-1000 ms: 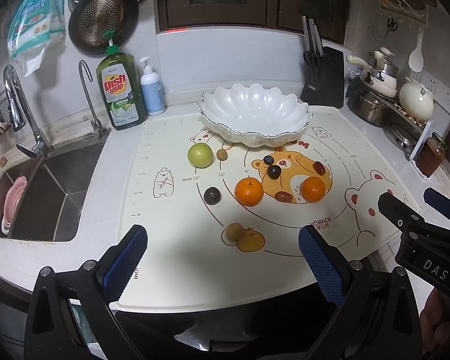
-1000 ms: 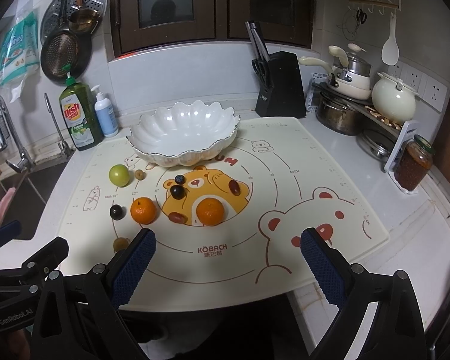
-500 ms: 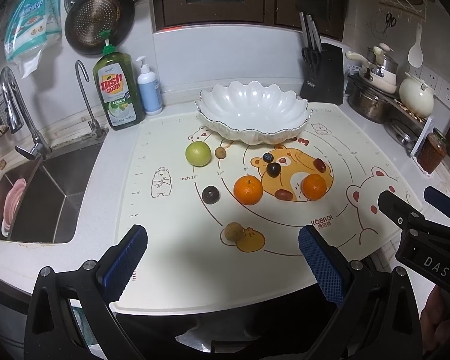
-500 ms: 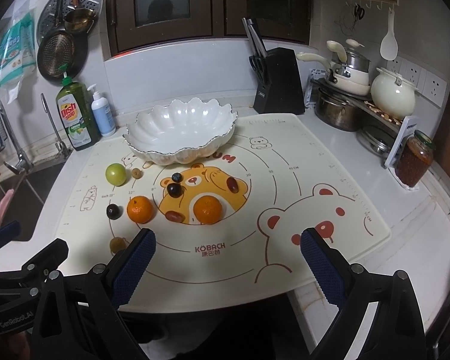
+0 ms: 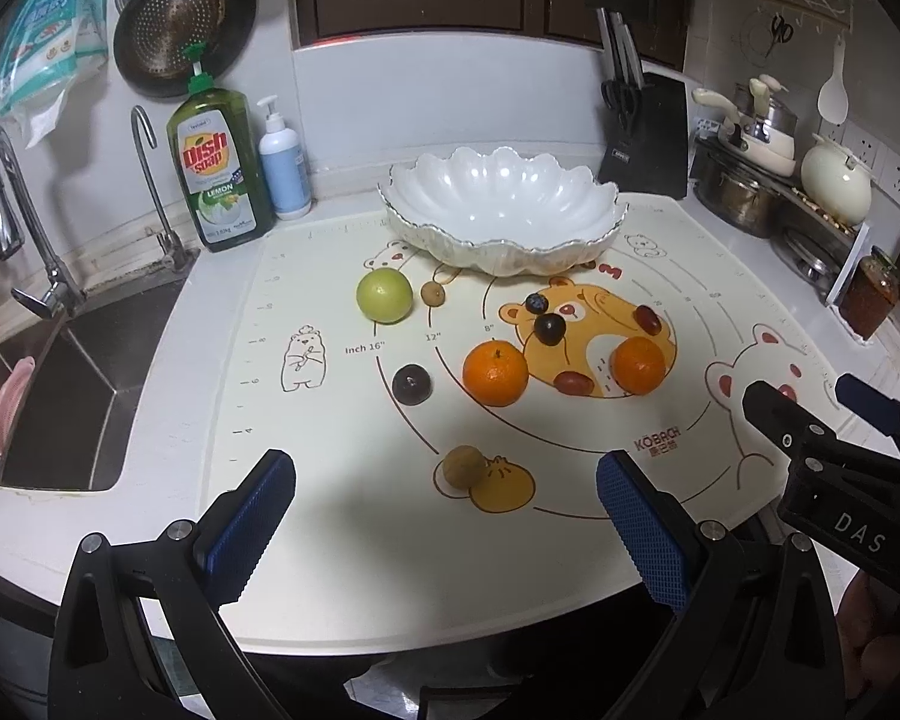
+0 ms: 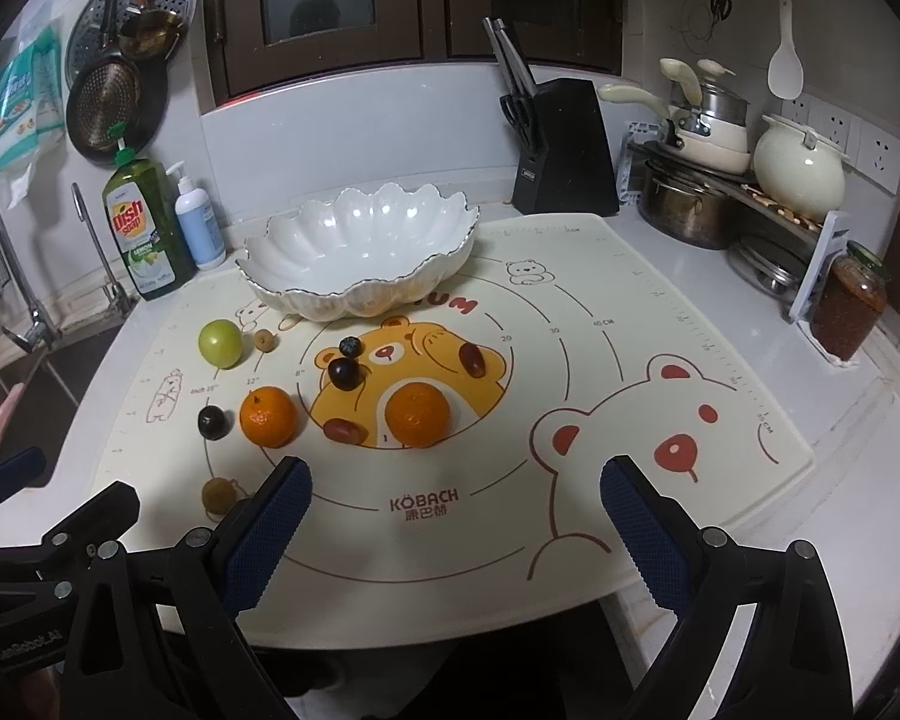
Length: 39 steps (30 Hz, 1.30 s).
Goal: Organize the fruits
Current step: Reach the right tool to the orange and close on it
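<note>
On a bear-printed baking mat [image 5: 342, 540], small fruits lie scattered in front of an empty white scalloped bowl [image 5: 504, 216] at 12 o'clock. The left gripper [image 5: 444, 516] hovers with jaws spread wide, holding nothing; a small brown fruit [image 5: 463, 466] sits just ahead of it at 12 o'clock, nearest of all. The right gripper [image 6: 453, 525], equally wide and empty, sees that fruit off at 10 o'clock, so the left hand seems better placed.
</note>
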Each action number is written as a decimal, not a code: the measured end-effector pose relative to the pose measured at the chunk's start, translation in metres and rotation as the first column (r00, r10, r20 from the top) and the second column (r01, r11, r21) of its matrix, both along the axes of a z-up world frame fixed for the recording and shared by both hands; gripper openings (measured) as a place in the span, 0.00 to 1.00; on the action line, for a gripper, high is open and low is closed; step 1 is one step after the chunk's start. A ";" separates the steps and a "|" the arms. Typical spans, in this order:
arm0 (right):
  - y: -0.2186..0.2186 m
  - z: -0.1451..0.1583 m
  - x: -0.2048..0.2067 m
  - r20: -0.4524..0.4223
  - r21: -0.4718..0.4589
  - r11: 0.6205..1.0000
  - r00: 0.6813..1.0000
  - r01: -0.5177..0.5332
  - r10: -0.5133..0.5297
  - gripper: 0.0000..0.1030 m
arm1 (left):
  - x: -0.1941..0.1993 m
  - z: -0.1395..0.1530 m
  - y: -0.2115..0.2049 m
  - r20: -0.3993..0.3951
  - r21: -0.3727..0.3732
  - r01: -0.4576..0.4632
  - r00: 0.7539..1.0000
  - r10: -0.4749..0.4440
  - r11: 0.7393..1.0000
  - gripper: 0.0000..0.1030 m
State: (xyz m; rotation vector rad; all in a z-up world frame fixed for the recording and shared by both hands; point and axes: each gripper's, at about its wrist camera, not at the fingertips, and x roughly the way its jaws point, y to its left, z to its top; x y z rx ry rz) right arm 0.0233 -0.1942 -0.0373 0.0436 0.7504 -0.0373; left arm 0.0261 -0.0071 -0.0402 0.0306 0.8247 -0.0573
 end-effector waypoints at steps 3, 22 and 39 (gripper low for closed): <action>0.000 -0.009 0.006 0.002 -0.010 1.000 1.000 -0.005 0.005 0.95 | 0.006 -0.010 -0.001 -0.011 -0.005 0.010 1.000 -0.010 1.000 0.96; 0.003 -0.059 0.047 0.001 -0.051 0.999 1.000 -0.016 0.016 0.95 | 0.043 -0.076 -0.004 -0.068 0.002 0.007 0.998 -0.007 1.000 0.66; 0.008 -0.078 0.067 0.002 -0.059 0.998 0.999 -0.036 0.036 0.90 | 0.057 -0.098 -0.003 -0.068 -0.008 0.017 0.998 -0.018 1.000 0.48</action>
